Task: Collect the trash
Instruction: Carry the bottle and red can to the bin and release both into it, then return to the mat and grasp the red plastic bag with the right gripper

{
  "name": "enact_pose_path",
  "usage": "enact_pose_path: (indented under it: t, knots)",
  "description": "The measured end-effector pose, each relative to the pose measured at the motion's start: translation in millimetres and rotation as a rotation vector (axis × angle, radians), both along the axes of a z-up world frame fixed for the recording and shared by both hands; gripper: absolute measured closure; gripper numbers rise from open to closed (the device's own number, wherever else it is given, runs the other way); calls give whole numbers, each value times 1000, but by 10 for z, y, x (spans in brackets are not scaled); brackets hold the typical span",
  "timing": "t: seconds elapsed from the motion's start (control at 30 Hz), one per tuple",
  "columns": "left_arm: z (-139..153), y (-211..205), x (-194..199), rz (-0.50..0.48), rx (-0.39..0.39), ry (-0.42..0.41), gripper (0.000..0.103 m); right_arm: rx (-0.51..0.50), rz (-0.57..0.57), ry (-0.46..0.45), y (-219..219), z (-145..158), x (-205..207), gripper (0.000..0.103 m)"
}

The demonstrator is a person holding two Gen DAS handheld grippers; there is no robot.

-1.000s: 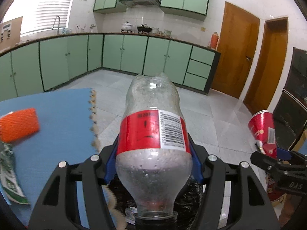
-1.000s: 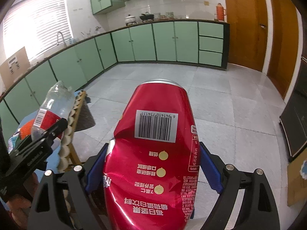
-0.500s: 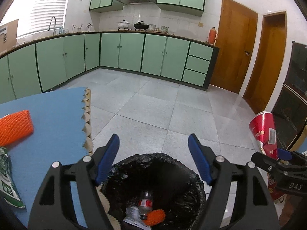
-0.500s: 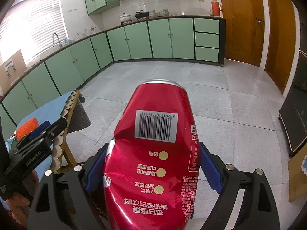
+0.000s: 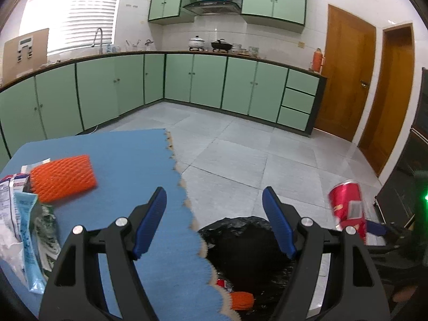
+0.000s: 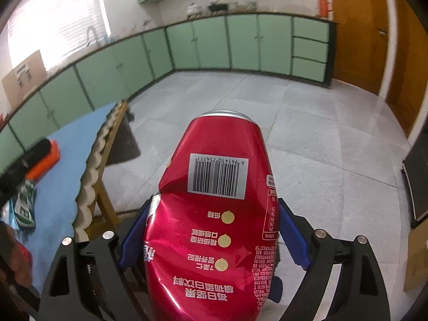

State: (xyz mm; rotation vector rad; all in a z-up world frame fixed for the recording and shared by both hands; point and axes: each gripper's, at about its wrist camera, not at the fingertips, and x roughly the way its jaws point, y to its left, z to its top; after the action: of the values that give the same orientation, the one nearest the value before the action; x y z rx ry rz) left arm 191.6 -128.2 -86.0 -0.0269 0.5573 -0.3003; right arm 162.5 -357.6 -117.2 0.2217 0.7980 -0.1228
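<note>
My left gripper point(image 5: 214, 222) is open and empty, over the table's right edge and the black-lined trash bin point(image 5: 240, 235) beside it. Inside the bin lie an orange foam net point(image 5: 242, 301) and a red-labelled bottle point(image 5: 222, 283). On the blue table mat point(image 5: 120, 160) lie another orange foam net point(image 5: 62, 178) and several snack wrappers point(image 5: 24, 227). My right gripper point(image 6: 212, 235) is shut on a dented red can point(image 6: 214, 214), held upright to the right of the bin; the can also shows in the left wrist view point(image 5: 347, 208).
Green kitchen cabinets point(image 5: 187, 83) line the far walls. Wooden doors point(image 5: 345, 80) stand at the right. A dark cabinet point(image 5: 412, 176) is at the far right. The table's wooden leg point(image 6: 107, 203) shows under the mat's scalloped edge. Grey floor tiles point(image 5: 240, 149) lie beyond.
My left gripper opened and dropped the plastic bottle into the bin, then swung left toward the table. My right gripper still holds the can and has shifted slightly.
</note>
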Motion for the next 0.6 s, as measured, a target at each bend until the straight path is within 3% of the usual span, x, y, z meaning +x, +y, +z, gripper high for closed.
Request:
enact_pose_path:
  t: [0.2,0.47,0.6]
  knots:
    - [43,116,-27,18,-1,2,31,-18,0,14,54,-50,73,9]
    - [247,332,-206,33,-8,-28,30,7,-1,-46,90,240,-144,8]
    - [378,656,-393,75,0,-52,29,41,27,-87,271,402,-271,7]
